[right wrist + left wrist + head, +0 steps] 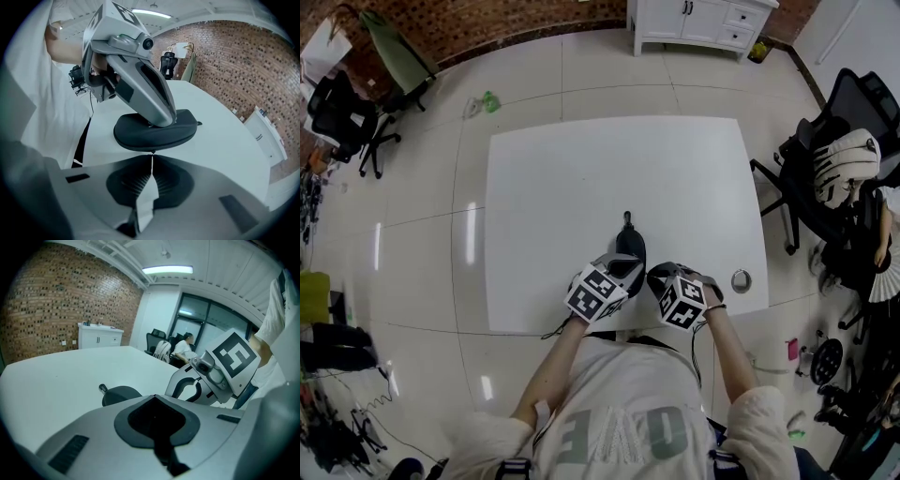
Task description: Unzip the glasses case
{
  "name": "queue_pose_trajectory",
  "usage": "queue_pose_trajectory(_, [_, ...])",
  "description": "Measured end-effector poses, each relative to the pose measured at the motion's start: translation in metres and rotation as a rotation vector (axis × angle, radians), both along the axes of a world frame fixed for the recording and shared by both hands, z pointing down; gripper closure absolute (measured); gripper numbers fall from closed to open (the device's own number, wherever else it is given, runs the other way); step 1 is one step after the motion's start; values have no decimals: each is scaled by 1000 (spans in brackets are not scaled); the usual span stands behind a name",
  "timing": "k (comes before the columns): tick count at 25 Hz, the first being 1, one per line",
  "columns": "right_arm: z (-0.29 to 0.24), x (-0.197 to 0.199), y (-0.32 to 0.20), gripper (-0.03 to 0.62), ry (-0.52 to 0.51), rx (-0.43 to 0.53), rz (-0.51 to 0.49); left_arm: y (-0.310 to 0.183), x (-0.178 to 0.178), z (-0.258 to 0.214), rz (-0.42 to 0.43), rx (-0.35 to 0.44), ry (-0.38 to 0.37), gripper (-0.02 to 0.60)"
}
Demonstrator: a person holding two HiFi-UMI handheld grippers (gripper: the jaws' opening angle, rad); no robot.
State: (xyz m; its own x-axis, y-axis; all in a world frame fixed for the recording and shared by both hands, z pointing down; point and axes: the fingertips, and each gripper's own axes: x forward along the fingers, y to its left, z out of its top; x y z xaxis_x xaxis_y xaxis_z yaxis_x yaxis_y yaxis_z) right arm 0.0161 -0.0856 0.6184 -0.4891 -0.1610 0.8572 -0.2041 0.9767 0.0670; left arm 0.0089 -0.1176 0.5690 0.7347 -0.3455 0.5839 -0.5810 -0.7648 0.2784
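Head view: a black, oval, fabric glasses case (631, 244) lies near the front edge of the white tabletop (562, 187). The left hand-held gripper (625, 266) and right hand-held gripper (659, 276) cover its near end.
Left gripper view: the jaws are pressed together with nothing seen between them. They hide most of the case (119, 393).
Right gripper view: the jaws are pressed together at the case's (140, 133) near edge. Whether they pinch a zip pull is too small to tell.
Case top: the left hand-held gripper's tip (168, 123) rests on it.
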Motion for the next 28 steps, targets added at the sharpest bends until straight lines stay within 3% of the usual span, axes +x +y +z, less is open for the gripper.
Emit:
queue_pose_trajectory(4, [-1, -5, 8, 592, -34, -109, 30, 0, -1, -1, 4, 2, 0, 578])
queue_pose_trajectory(8, [1, -4, 6, 592, -29, -127, 49, 0, -1, 0, 2, 2, 1, 578])
queue_pose_trajectory(13, [-5, -2, 4, 591, -79, -178, 153, 0, 0, -1, 3, 1, 3, 578])
queue_pose_trajectory(15, [-2, -3, 6, 530, -71, -192, 159, 0, -1, -1, 4, 3, 3, 578])
queue_pose_trajectory(19, [7, -2, 3, 530, -16, -118, 120, 1, 0, 0, 10, 5, 1, 578])
queue_pose_trajectory(28, [8, -5, -4, 531, -23, -2, 106, 0, 3, -1, 7, 6, 6, 578])
